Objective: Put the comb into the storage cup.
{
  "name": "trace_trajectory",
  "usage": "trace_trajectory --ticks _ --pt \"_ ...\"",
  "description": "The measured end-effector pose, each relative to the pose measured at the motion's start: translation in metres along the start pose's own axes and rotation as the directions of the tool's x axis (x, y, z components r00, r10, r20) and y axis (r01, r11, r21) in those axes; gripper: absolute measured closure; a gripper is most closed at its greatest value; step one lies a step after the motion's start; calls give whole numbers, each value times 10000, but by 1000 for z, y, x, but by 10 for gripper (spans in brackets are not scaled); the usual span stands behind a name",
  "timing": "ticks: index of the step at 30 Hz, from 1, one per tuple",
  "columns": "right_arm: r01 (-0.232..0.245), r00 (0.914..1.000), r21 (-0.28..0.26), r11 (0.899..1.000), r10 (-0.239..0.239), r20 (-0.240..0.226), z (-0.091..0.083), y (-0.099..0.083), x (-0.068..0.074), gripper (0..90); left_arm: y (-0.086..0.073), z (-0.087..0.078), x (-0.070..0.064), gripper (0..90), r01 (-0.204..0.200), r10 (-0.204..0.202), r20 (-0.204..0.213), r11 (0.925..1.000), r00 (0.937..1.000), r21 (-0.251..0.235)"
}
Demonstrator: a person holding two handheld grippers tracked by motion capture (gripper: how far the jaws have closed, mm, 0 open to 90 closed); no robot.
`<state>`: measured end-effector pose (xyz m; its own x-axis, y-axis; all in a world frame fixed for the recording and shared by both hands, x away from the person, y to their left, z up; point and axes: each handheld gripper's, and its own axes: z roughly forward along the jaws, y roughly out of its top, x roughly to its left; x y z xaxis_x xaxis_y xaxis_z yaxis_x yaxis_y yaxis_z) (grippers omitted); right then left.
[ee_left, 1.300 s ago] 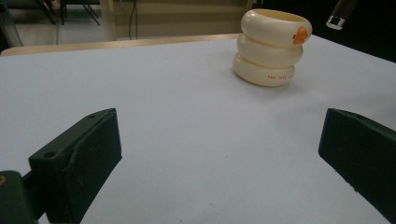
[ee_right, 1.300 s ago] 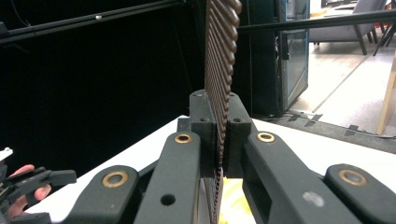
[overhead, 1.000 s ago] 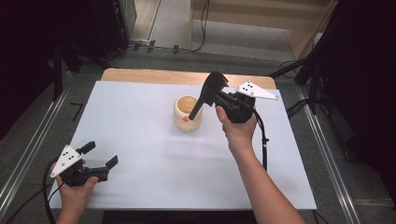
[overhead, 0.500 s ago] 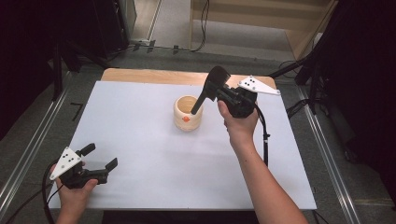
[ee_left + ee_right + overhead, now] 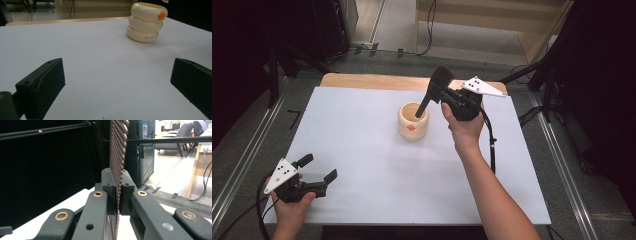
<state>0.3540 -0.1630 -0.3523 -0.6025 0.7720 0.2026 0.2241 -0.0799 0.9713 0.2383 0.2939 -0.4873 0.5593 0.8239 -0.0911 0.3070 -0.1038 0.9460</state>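
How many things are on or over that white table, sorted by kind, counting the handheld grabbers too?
Cream ringed cup: 1
Dark ribbed utensil, clamped between the fingers of the right gripper, its lower end inside the cup: 1
Handheld grippers, the right one plus the left gripper with fingers spread apart: 2
Total: 4

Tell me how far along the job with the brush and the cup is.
Done: the right gripper is shut on the brush, and the handle end already dips into the cream cup. In hand: the brush leans at a slant over the rim, head up, not yet let go. Left: probably releasing it so it rests in the cup. The left gripper sits open near the table's front corner, holding nothing.
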Motion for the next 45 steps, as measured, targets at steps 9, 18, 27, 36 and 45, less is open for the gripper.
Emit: trace_trajectory --ticks 9,18,27,36,45 --pt "-22 9998 96 10000 20 218 11 -4 -6 845 0 0 1 0 69 -69 -13 10000 10000 -41" --pt "139 9996 170 9998 -143 228 23 -3 -4 845 0 0 0 0 58 -57 13 10000 10000 -48" --pt "252 9994 388 9989 -262 241 32 -9 -4 845 0 0 0 0 12 -11 18 10000 10000 -43" --pt "410 9988 628 9972 -426 256 38 -16 -3 845 0 -1 0 0 -15 15 76 10000 10000 -56" --pt "424 9988 956 9945 -447 222 48 -25 -1 845 0 -1 0 0 -6 7 75 10000 10000 -49"
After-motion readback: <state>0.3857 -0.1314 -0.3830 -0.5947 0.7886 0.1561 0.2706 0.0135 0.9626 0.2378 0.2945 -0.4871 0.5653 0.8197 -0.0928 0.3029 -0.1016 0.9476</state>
